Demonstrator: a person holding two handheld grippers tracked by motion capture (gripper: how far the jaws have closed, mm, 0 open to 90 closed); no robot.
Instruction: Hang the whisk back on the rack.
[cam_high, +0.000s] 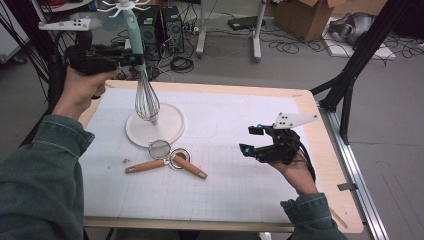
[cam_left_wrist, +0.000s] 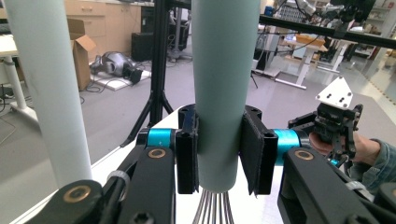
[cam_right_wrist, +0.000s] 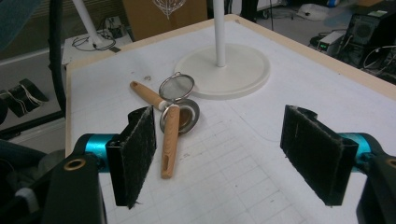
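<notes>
Left tongs (cam_high: 131, 59): closed on the pale green handle of the whisk (cam_high: 145, 95), upper left of the high view; both pads press the handle squarely.
Whisk position: upright, wires hanging over the round base of the white stand (cam_high: 155, 125), close to its pole.
Step, as I judge: hang the whisk on the hooks (cam_high: 122, 7) at the top.
Advice: keep the handle vertical and lift slowly, away from the pole.
Right tongs (cam_right_wrist: 224, 154): wide open, holding nothing, lower right; keep them clear of the two strainers (cam_high: 167, 159).
</notes>
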